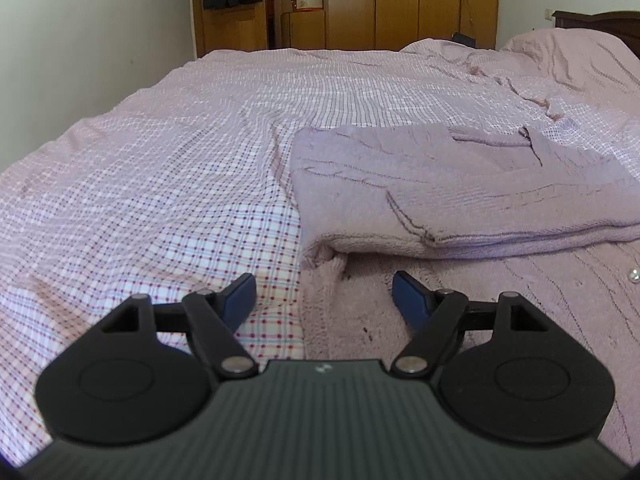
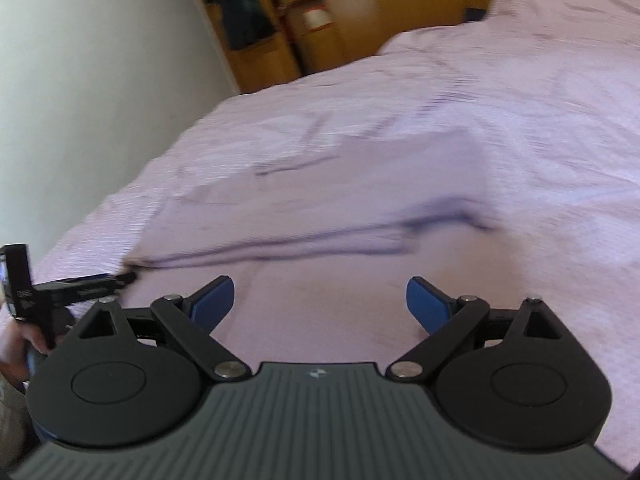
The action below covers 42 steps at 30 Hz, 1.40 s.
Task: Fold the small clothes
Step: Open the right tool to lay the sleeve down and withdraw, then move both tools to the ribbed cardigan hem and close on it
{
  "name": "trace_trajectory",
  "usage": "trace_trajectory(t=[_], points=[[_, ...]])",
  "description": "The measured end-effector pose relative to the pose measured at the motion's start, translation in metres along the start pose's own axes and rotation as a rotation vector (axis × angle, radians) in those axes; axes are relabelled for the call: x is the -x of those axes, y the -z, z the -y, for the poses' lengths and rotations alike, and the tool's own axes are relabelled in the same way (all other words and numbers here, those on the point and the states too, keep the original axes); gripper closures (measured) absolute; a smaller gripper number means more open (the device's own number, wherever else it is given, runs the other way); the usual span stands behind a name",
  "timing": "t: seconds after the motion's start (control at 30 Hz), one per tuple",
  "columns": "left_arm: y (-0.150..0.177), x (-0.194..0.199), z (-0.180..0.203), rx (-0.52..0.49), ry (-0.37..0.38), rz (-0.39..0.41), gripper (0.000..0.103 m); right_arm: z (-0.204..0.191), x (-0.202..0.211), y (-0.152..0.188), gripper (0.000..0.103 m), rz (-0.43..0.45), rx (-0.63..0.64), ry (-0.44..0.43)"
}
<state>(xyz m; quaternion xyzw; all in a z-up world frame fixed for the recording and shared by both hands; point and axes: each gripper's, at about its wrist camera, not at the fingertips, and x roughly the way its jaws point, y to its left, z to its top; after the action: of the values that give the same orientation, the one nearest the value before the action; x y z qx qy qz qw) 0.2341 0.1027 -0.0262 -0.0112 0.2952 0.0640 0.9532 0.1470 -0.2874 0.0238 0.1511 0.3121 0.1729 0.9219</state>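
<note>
A lilac knitted cardigan [image 1: 460, 188] lies on the bed, its top part folded over the lower part, with small shiny buttons [image 1: 633, 276] at the right. My left gripper [image 1: 324, 296] is open and empty, low over the garment's near left corner. In the right wrist view the same cardigan [image 2: 320, 208] is blurred. My right gripper [image 2: 320, 300] is open and empty above its near part. The left gripper [image 2: 116, 280] shows at that view's left edge, touching the garment's corner.
The bed has a pink checked sheet [image 1: 160, 160] with pillows under it at the far right [image 1: 580, 56]. A white wall [image 1: 80, 60] runs along the left. Wooden wardrobes [image 1: 400, 0] stand behind the bed. A dark headboard [image 1: 600, 20] is at the far right.
</note>
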Motion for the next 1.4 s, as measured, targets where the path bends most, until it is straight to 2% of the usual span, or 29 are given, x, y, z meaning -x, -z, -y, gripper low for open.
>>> trace_trajectory(t=[0.13, 0.2, 0.33, 0.43, 0.47, 0.63, 0.73, 0.8, 0.87, 0.97, 1.13, 1.23, 1.4], points=[[0.009, 0.004, -0.015, 0.057, 0.073, -0.049, 0.02, 0.042, 0.026, 0.007, 0.005, 0.0, -0.065, 0.06], [0.011, 0.012, -0.02, 0.036, 0.118, -0.083, 0.018, 0.061, 0.037, 0.012, 0.004, -0.01, -0.08, 0.04], [0.019, 0.037, -0.026, -0.017, 0.162, -0.137, 0.017, 0.091, 0.047, 0.023, 0.002, -0.028, -0.12, 0.043], [0.027, 0.06, -0.03, -0.023, 0.192, -0.167, 0.009, 0.097, 0.049, 0.023, 0.002, -0.024, -0.173, 0.016], [0.032, 0.068, -0.03, -0.034, 0.198, -0.167, 0.002, 0.097, 0.048, 0.023, 0.002, -0.021, -0.172, 0.009], [0.057, 0.095, -0.032, -0.06, 0.215, -0.158, 0.001, 0.092, 0.049, 0.029, 0.001, -0.03, -0.156, 0.012], [0.065, 0.112, -0.035, -0.007, 0.284, -0.162, 0.0, 0.093, 0.054, 0.033, 0.001, -0.038, -0.182, -0.007], [0.068, 0.121, -0.04, 0.033, 0.304, -0.155, 0.0, 0.093, 0.06, 0.037, 0.001, -0.039, -0.206, -0.024], [0.071, 0.126, -0.044, 0.078, 0.315, -0.172, 0.0, 0.094, 0.066, 0.042, 0.001, -0.045, -0.227, -0.046], [0.076, 0.129, -0.049, 0.111, 0.37, -0.21, 0.0, 0.093, 0.074, 0.048, 0.001, -0.061, -0.216, -0.069], [0.077, 0.125, -0.05, 0.137, 0.435, -0.248, 0.0, 0.091, 0.08, 0.057, 0.001, -0.078, -0.194, -0.107], [0.075, 0.116, -0.052, 0.178, 0.46, -0.256, 0.0, 0.096, 0.077, 0.056, 0.001, -0.068, -0.234, -0.114], [0.057, 0.092, -0.058, 0.298, 0.489, -0.289, 0.0, 0.101, 0.064, 0.047, 0.001, -0.058, -0.295, -0.135]])
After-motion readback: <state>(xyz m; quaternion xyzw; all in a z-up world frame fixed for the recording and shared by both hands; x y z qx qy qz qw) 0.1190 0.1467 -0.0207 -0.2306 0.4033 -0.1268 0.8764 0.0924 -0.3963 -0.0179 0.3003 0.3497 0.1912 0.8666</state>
